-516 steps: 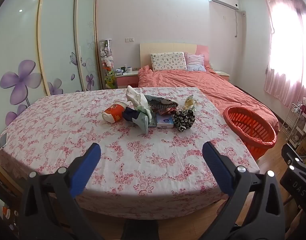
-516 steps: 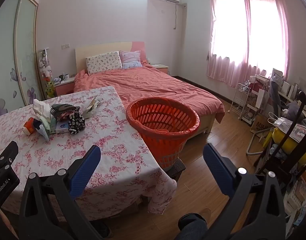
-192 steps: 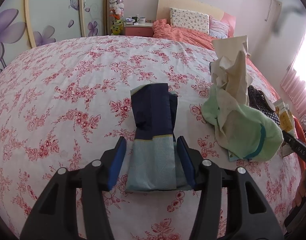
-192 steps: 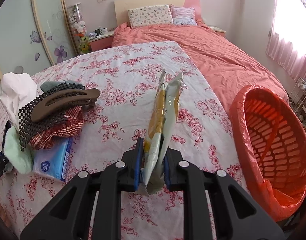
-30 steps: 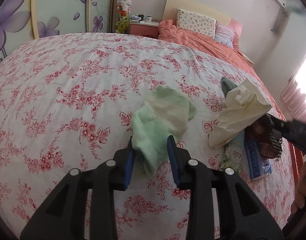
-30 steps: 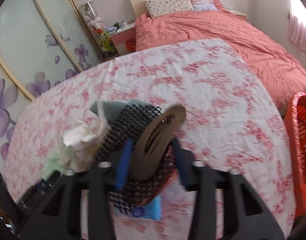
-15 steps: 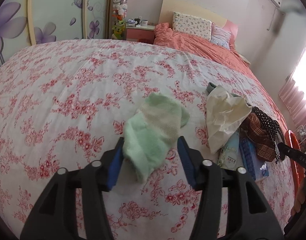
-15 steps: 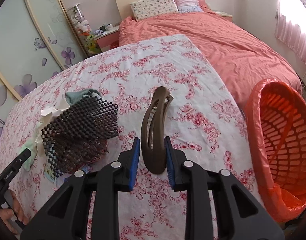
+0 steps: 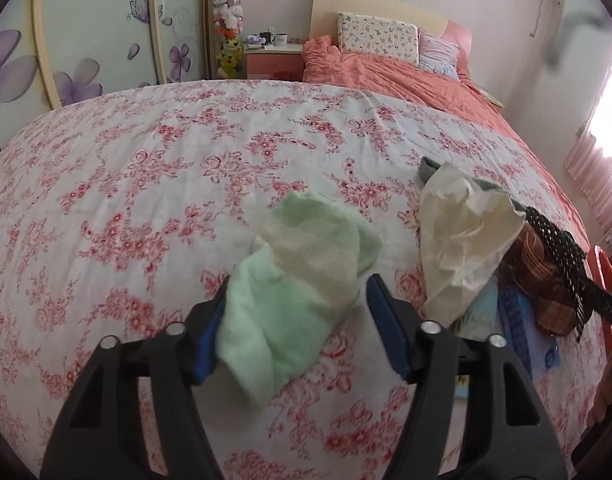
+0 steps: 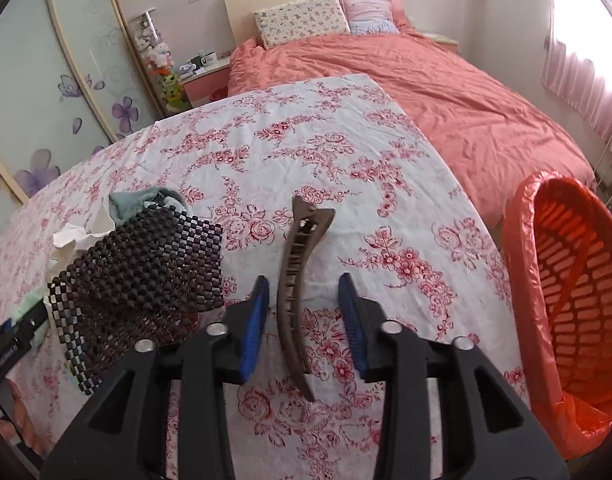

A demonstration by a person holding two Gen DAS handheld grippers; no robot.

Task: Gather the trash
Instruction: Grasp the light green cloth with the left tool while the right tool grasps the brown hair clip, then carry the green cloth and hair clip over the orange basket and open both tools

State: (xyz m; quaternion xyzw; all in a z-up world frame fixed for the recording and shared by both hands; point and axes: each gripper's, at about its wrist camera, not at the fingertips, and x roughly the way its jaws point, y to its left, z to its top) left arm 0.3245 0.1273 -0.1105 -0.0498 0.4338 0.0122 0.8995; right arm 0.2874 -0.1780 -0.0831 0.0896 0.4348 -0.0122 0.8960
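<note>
- The left gripper (image 9: 298, 284) is standing released around the green cloth (image 9: 306, 248). Its jaws have just been opening, and the cloth is now lying slack on the flowered tablecloth (image 9: 185, 168) between them. The left pad may be brushing it; that edge is hard to read.
- The right gripper (image 10: 302, 280) is also standing released. The brown hair clip (image 10: 289, 300) is lying on the cloth between its pads, clear of both.
- Half a second earlier that clip was standing upright, pinched in the right jaws; a second earlier the left jaws were clenching the green cloth.
- Both keepers are likely being set aside, so the pile is getting thinner.
- The trash, a crumpled paper (image 9: 466, 240), is sitting at two o'clock from the green cloth, leaning on the beaded mat (image 10: 145, 264) and the packets under it.
- The orange basket (image 10: 522, 280) is waiting at three o'clock past the table edge.
</note>
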